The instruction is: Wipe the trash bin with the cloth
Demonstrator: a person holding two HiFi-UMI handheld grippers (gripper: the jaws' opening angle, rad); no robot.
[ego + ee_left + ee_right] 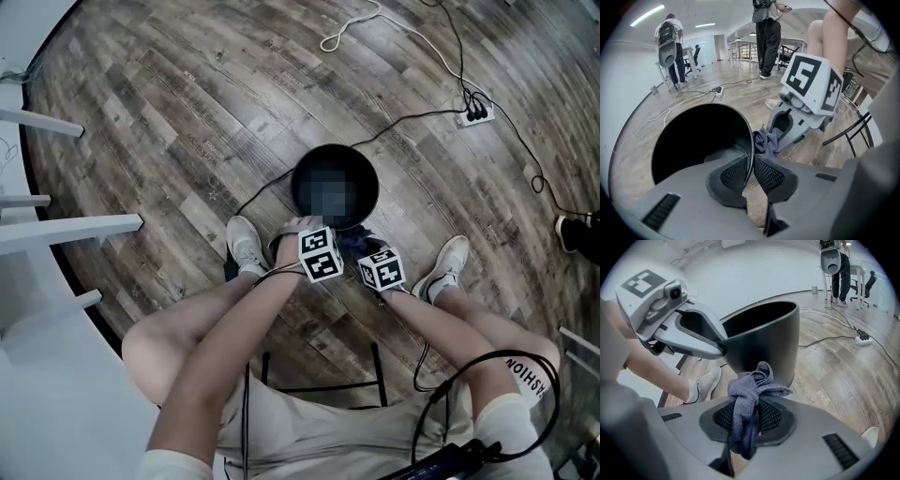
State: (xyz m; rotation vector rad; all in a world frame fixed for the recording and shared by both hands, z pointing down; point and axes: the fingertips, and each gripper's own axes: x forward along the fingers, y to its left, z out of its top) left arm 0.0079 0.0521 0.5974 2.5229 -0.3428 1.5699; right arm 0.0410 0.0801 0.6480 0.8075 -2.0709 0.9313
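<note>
Left gripper (751,165) pinches the rim of the round black plastic trash bin (701,133), steadying it. Right gripper (749,420) clamps the crumpled blue-grey cloth (747,387); best press it firmly against the wall just ahead.

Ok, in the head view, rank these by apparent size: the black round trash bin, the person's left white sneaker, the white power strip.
black round trash bin
left white sneaker
white power strip, clearly smallest
</note>
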